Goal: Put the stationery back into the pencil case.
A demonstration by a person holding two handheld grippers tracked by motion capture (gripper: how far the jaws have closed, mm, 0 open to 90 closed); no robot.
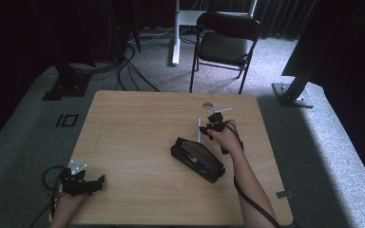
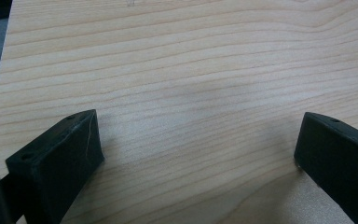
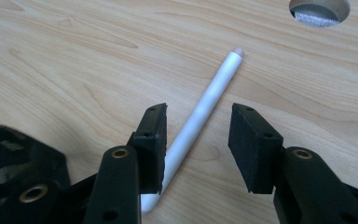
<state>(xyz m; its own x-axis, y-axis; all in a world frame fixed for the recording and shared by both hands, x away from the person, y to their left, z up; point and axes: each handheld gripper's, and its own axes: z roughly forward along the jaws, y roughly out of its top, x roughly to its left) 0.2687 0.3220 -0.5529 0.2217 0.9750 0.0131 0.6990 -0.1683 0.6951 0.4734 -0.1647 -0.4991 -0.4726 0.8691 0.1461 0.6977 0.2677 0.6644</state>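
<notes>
- One white stylus pen [image 3: 200,119] lies flat on the table [image 3: 60,60] between the right gripper's [image 3: 198,140] parted jaws, closer to one pad, long axis running away from them, ungrasped.
- Black pencil case [image 1: 197,159] sits just beside.
- Left gripper [image 2: 196,149] is farther off, spread wide over bare wood.

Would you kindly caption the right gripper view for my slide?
Open right hand-held gripper straddles a white pen lying on the wooden table.

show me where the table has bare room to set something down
Bare wood spans the table's far-left and middle, between the left gripper and the black case. Crowded on the right: case, white pen and right gripper sit together near the cable hole.
</notes>
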